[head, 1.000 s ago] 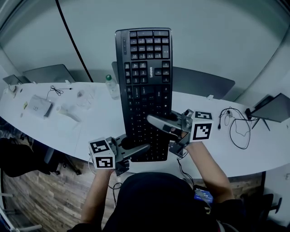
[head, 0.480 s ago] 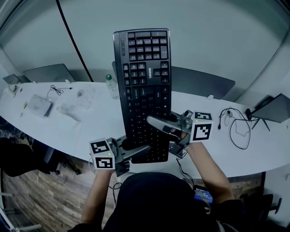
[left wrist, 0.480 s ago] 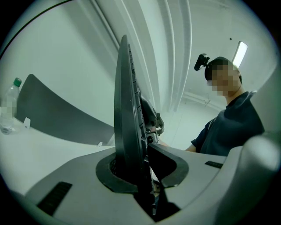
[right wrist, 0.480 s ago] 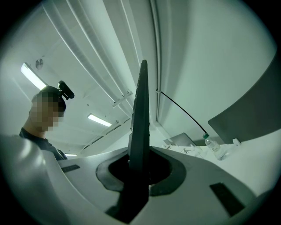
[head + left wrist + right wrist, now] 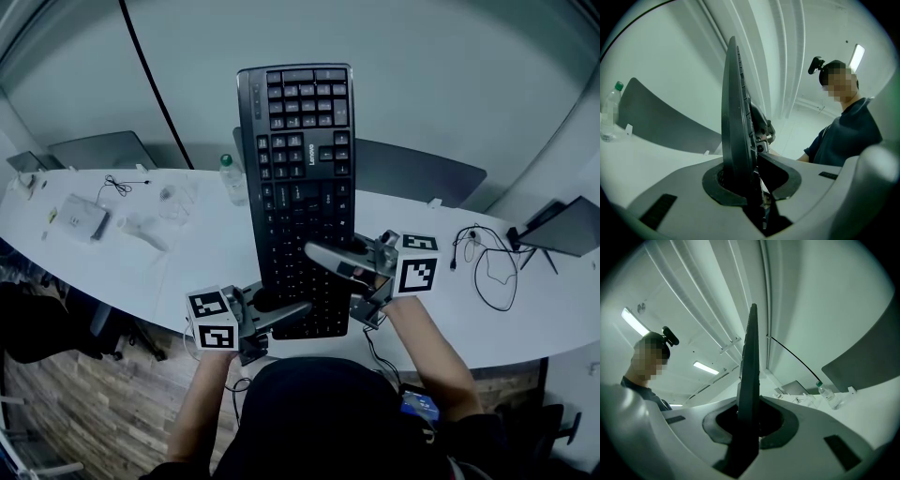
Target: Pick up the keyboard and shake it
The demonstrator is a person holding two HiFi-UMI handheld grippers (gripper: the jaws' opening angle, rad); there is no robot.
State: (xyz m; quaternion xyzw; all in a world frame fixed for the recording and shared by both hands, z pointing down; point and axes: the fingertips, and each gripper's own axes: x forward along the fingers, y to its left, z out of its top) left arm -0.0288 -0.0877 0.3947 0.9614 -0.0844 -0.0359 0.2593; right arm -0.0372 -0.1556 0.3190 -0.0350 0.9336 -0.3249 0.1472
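**Head view.** Keyboard [image 5: 298, 187] is off the desk [image 5: 169, 267], upright, long axis vertical, keys toward the camera. It is held only at its lower short end.
- Left tool [image 5: 286, 312] is pinched on the bottom left corner.
- Right tool [image 5: 330, 260] is pinched on the right edge, a little higher.
- Far side of the desk: a bottle [image 5: 230, 178] with a green cap, just beside the keyboard's left edge in this view. A loose cable [image 5: 487, 267] lies well apart, to the right.

**Left gripper view.** Keyboard [image 5: 733, 122] shows edge-on. Both pads of the left tool [image 5: 751, 187] are pressed against it, with no gap. Bottle [image 5: 608, 112] stands on the desk at far left: clear wall, cap on, fill level not readable.

**Right gripper view.** Same picture: the right tool [image 5: 747, 427] is clamped on the thin edge of the keyboard [image 5: 750, 366]. Bottle [image 5: 828, 394] stands beyond, capped, contents unclear.

**Risks (judgement).**
- Most of the keyboard's length stands above both grips, so a hard shake would lever against the pads. The board could pivot or creep out.
- The grips sit at different heights, which invites twist if the hands move out of phase.
- If the board drops, it would likely land on the desk near the bottle and could tip it. The cap being on limits any spill.
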